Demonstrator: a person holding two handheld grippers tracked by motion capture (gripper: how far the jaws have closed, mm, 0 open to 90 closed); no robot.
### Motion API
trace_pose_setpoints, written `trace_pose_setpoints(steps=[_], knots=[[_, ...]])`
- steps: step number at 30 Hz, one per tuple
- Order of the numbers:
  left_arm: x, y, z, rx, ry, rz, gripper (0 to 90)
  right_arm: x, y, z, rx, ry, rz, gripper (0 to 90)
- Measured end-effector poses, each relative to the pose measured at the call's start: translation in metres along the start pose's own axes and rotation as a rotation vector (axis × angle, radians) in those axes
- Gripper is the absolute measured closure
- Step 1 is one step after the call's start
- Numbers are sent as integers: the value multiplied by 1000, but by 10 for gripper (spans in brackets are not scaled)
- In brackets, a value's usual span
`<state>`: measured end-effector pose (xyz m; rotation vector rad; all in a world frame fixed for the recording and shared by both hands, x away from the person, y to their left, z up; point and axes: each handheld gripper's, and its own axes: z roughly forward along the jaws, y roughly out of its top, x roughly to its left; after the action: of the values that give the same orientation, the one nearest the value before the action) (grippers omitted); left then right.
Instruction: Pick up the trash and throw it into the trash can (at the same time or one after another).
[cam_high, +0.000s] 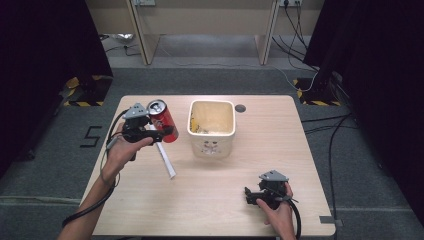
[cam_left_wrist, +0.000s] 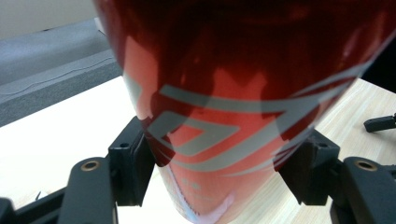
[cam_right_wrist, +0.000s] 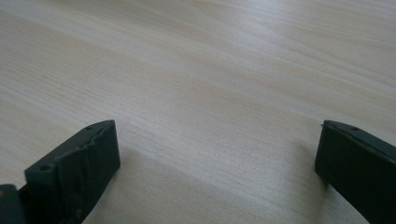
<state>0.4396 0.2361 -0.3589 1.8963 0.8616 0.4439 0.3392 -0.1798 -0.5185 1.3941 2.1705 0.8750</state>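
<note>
A red drink can (cam_high: 163, 120) with silver markings is held above the table at the left, tilted, its opened top facing up. My left gripper (cam_high: 167, 131) is shut on it; in the left gripper view both black jaws press the can (cam_left_wrist: 224, 116) from either side. A cream-coloured bin (cam_high: 211, 128) stands at the table's middle, to the right of the can, with some scraps inside. Near the front right edge my right gripper (cam_high: 248, 195) rests low over the wood, and its jaws (cam_right_wrist: 215, 154) stand wide apart with nothing between them.
A white strip (cam_high: 165, 158) lies flat on the table (cam_high: 210, 200) below the can. A dark round hole (cam_high: 240, 108) sits in the tabletop behind the bin. Cables and table legs lie on the floor beyond the far edge.
</note>
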Motion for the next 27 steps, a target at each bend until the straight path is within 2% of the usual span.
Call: trace_pose_setpoints(steps=[16, 27], knots=[[2, 33, 12, -14, -31, -7, 337, 0, 0, 0, 0, 0, 1, 2], [-10, 52, 35, -13, -54, 6, 337, 0, 0, 0, 0, 1, 3, 3]])
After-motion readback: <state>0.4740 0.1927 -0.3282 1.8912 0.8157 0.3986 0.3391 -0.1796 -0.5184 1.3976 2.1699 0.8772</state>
